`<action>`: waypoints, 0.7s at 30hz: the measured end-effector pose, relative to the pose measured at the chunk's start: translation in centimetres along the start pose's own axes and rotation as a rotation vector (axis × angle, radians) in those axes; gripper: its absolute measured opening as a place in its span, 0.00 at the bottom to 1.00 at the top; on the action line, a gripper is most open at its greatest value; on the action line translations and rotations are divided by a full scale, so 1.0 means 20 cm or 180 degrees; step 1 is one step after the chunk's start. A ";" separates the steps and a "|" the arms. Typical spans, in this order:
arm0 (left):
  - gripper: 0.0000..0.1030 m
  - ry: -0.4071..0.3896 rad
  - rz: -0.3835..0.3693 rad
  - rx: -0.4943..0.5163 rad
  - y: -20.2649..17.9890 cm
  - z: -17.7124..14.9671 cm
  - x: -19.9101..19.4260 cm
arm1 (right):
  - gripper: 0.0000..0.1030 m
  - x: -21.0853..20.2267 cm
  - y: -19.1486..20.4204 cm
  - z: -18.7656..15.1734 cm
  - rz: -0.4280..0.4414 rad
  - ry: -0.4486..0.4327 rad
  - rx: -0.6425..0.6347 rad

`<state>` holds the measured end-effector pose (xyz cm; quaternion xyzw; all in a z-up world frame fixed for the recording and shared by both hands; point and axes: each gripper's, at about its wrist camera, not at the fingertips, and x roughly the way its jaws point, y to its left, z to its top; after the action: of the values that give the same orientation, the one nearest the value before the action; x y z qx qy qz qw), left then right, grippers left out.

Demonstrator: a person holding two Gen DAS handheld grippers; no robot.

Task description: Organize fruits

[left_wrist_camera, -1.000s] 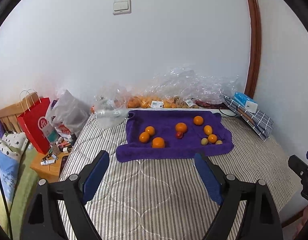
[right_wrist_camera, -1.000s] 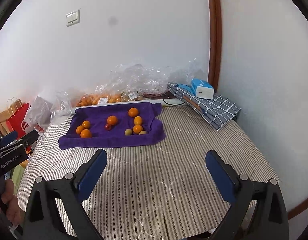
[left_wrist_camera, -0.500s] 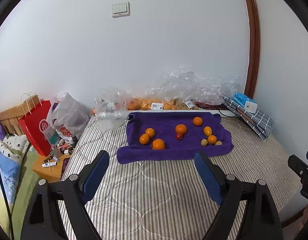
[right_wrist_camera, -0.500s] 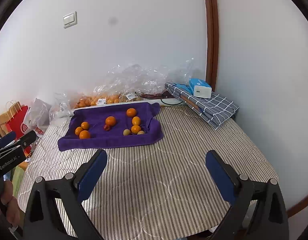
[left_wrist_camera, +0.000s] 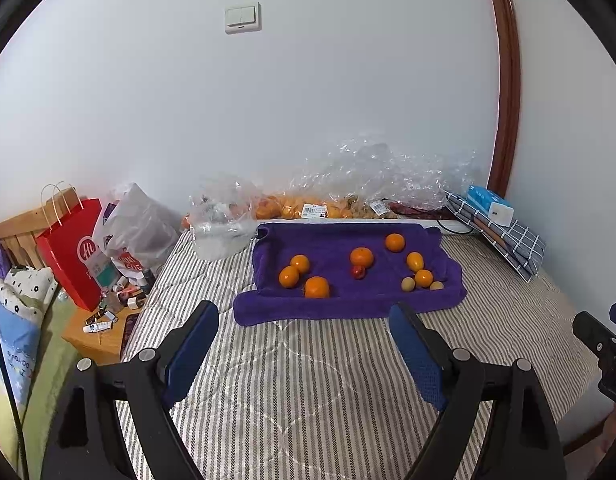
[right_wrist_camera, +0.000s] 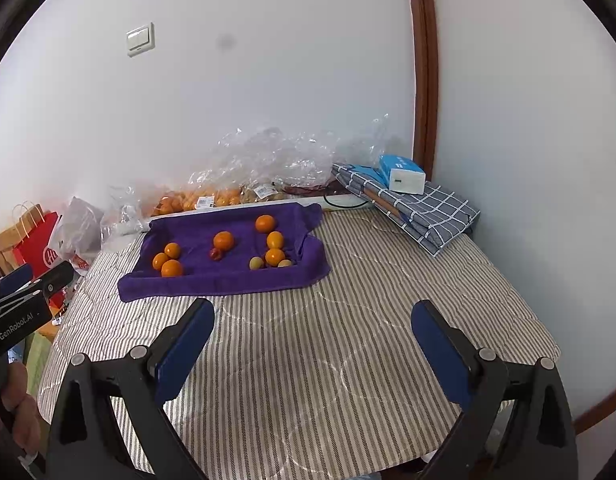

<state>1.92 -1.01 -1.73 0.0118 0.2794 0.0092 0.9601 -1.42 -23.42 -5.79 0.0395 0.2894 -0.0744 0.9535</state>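
A purple towel (left_wrist_camera: 328, 246) (right_wrist_camera: 196, 236) lies on the striped bed at the far side. On it sit several oranges (left_wrist_camera: 361, 257) (right_wrist_camera: 223, 240), a small red fruit (left_wrist_camera: 358, 271) (right_wrist_camera: 215, 254) and small yellow-green fruits (left_wrist_camera: 407, 283) (right_wrist_camera: 256, 263). Three oranges cluster at the towel's left (left_wrist_camera: 299, 276) (right_wrist_camera: 168, 259). My left gripper (left_wrist_camera: 304, 346) is open and empty, short of the towel's front edge. My right gripper (right_wrist_camera: 312, 338) is open and empty, further back over the bed.
Clear plastic bags of fruit (left_wrist_camera: 308, 210) (right_wrist_camera: 212, 198) lie along the wall behind the towel. A folded checked cloth with a blue tissue box (left_wrist_camera: 490, 206) (right_wrist_camera: 402, 174) is at the back right. A red paper bag (left_wrist_camera: 74, 252) and a cluttered wooden stand (left_wrist_camera: 104, 328) stand left of the bed.
Both views have drifted back slightly, so the towel and fruit appear a little smaller and farther. Both grippers stay open; no fruit moved.
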 end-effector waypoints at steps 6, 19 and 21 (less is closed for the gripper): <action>0.84 -0.0001 -0.0006 -0.0010 0.01 0.00 0.00 | 0.95 0.00 0.01 -0.01 0.0014 0.0009 -0.0012; 0.84 0.0001 0.0000 -0.0008 0.01 -0.01 -0.01 | 0.95 0.01 0.01 -0.01 0.0038 0.0006 0.0009; 0.84 -0.0005 0.0003 -0.0014 0.01 0.00 -0.01 | 0.95 0.01 0.01 -0.01 0.0043 0.0000 0.0013</action>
<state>1.73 -0.84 -1.72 0.0097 0.2785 0.0102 0.9603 -1.43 -23.31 -6.11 0.0435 0.2890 -0.0685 0.9539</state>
